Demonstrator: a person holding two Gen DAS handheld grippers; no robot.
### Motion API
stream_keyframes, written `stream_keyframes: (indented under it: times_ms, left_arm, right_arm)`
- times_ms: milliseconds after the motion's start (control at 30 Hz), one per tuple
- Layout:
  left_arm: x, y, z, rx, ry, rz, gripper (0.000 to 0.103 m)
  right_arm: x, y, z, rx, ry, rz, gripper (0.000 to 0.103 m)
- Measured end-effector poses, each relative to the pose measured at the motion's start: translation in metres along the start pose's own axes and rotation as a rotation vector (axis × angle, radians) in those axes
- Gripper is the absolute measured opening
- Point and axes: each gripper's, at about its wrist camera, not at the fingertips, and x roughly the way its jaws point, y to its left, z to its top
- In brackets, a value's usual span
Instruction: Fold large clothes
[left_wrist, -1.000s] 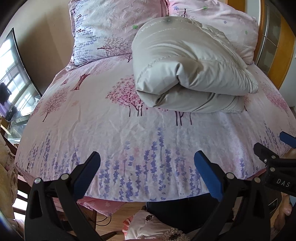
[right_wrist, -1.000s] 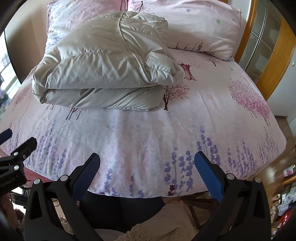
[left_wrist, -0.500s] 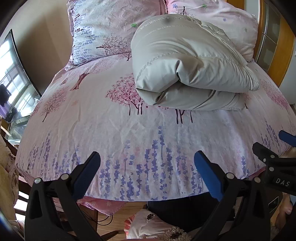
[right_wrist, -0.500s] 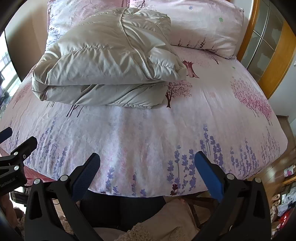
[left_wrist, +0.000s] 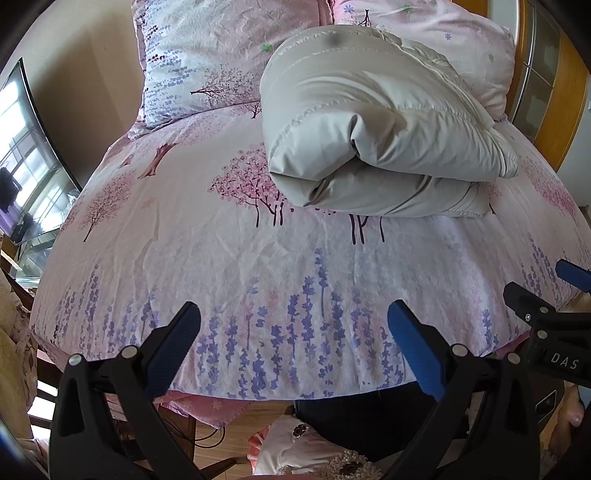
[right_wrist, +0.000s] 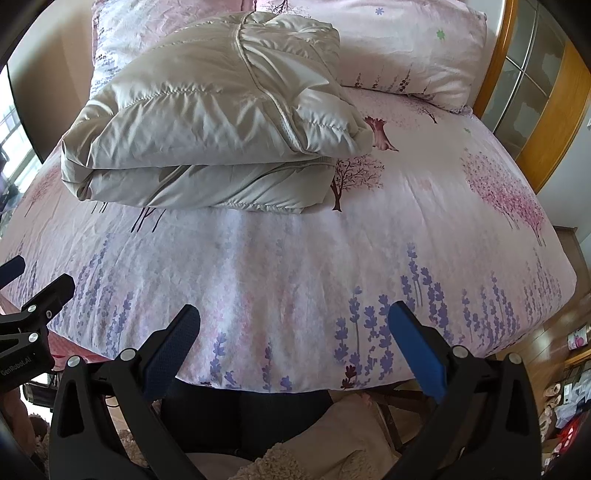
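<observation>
Left gripper (left_wrist: 291, 325): held spread wide and empty at 6 o'clock of its own view, above the near edge of the bed.
Right gripper (right_wrist: 291, 325): likewise released with nothing between its blue pads, low at 6 o'clock of its own view.
Bed: a pink sheet printed with purple lavender and pink trees (right_wrist: 280, 258) lies bare between the grippers and the garment.
Garment: a beige quilted puffer jacket (left_wrist: 369, 140) rests folded in a thick bundle on the sheet, at 12 to 1 o'clock in the left view and 11 o'clock in the right view (right_wrist: 221, 122), well apart from both grippers.
Progress: the fold is judged essentially finished.
Risk: the puffy filling may spring the upper layer open, since nothing is pressing on it; a careless nudge could slide the slick fabric apart.
Surroundings: two floral pillows (left_wrist: 207, 62) lie beyond the bundle, the right one touching it; a wooden-framed glass cabinet (right_wrist: 532, 96) stands at 2 o'clock.
Obstruction: none is seen on the sheet between.
</observation>
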Motion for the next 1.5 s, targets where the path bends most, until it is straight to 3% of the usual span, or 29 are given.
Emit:
stream_keyframes:
  times_ms: [1500]
  left_arm:
    - [0.0036,-0.0012,-0.0005,0.004,0.004,-0.007,0.101]
  right_arm:
    - [0.0060,0.0021,-0.0004,0.016,0.015,0.002,0.102]
